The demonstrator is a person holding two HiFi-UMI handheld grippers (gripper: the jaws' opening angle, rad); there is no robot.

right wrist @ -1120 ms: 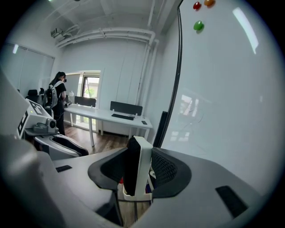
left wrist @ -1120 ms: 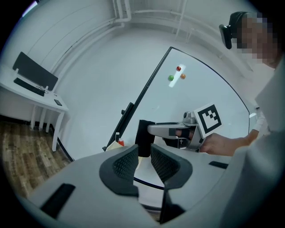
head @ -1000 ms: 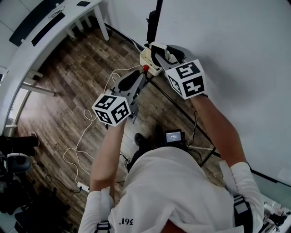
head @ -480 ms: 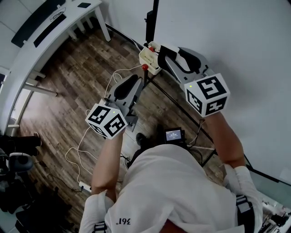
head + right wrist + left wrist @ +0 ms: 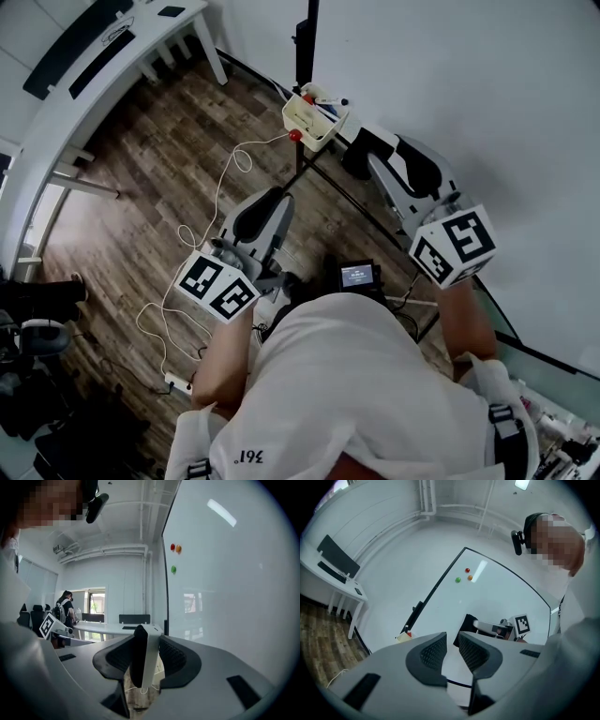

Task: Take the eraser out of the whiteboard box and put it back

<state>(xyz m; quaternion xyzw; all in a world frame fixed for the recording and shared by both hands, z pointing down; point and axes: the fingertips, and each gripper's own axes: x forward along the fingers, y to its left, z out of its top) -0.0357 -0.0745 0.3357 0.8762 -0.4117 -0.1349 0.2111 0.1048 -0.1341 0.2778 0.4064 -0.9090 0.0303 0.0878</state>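
Observation:
The cream whiteboard box [image 5: 315,118] hangs at the whiteboard's [image 5: 487,103] lower corner, with markers inside and a red knob beside it. My right gripper [image 5: 367,157] is shut on the eraser [image 5: 359,150], held clear of the box and close to the board. In the right gripper view the eraser [image 5: 149,658] stands on edge between the pads, black felt to the left, white body to the right. My left gripper [image 5: 267,204] hovers over the floor below the box, open with nothing between its fingers [image 5: 433,652]. From there the box [image 5: 404,636] shows small at the left.
A white desk [image 5: 103,56] stands at the far left over wood flooring. A white cable [image 5: 187,244] loops across the floor. The board's black stand legs [image 5: 342,192] and a small screen device [image 5: 359,277] lie below my hands. Coloured magnets [image 5: 175,548] stick to the board.
Both grippers have drawn back from the box toward the person's body. The right one carried the eraser away from the box along the board; the left stayed open and empty.

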